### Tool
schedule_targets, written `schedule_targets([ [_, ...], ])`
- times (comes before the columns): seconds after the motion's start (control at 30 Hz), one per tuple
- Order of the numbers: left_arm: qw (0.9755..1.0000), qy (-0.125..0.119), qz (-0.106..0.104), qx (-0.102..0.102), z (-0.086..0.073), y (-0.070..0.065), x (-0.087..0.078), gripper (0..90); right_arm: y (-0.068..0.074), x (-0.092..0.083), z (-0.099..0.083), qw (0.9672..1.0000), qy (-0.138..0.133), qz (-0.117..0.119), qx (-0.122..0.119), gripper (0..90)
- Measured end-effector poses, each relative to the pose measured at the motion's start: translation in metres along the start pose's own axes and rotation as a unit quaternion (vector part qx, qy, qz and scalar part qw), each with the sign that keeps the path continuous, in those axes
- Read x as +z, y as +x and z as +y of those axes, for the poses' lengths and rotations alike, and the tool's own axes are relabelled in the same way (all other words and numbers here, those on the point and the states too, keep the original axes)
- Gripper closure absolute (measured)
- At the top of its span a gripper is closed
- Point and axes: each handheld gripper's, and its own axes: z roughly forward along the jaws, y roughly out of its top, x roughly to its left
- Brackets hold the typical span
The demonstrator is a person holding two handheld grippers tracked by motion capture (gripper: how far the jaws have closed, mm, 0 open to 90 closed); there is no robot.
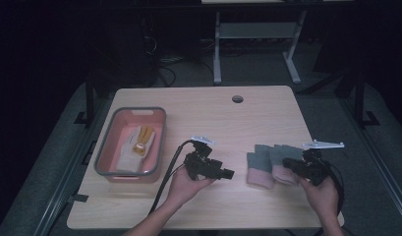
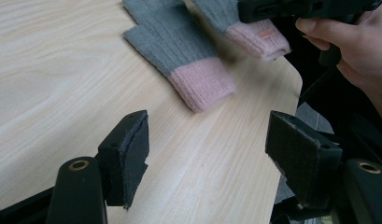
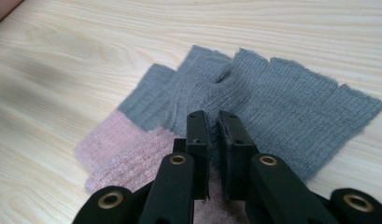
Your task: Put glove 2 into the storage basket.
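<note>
I am pinching a grey and pink knitted glove (image 3: 272, 100) with my right gripper (image 3: 213, 122); the jaws are closed almost together on a raised fold of its grey knit, close to where the grey is meeting the pink cuff. In the high view this right gripper (image 1: 290, 163) is sitting over the right-hand glove of the pair, near the right side of the table (image 1: 208, 113), with my right hand (image 1: 322, 192) wrapped around its body.

The other glove (image 3: 132, 119) is lying flat on the table just beside the one I am gripping, partly tucked under it, its pink cuff pointing toward me. In the left gripper view that flat glove (image 2: 179, 51) is lying ahead of my left gripper (image 2: 207, 140), apart from it, grey fingers away and pink cuff nearer.

I am holding my left gripper (image 1: 227, 173) with its jaws standing wide apart and nothing between them, just bare wood below. It is hanging above the middle of the table, pointing toward the gloves.

At the left of the table, a pink tub with a grey rim (image 1: 106, 147) is holding a pale glove with yellow on it (image 1: 139, 142).
</note>
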Motion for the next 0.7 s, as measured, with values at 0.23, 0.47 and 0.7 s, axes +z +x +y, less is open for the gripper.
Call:
schedule_targets([
  [0.23,1.0,0.0,0.003,-0.002,-0.001,0.002,-0.002,30.2,0.018,0.017,0.006,0.9999,0.0,0.014,-0.001,83.4],
  [0.47,1.0,0.002,0.004,0.0,-0.003,0.003,-0.003,30.3,0.034,0.034,0.015,0.9998,-0.001,0.02,0.003,82.7],
  [0.7,0.9999,0.003,0.014,-0.003,-0.004,0.008,-0.005,30.3,0.042,0.049,0.013,0.9999,0.011,0.008,0.003,81.8],
])
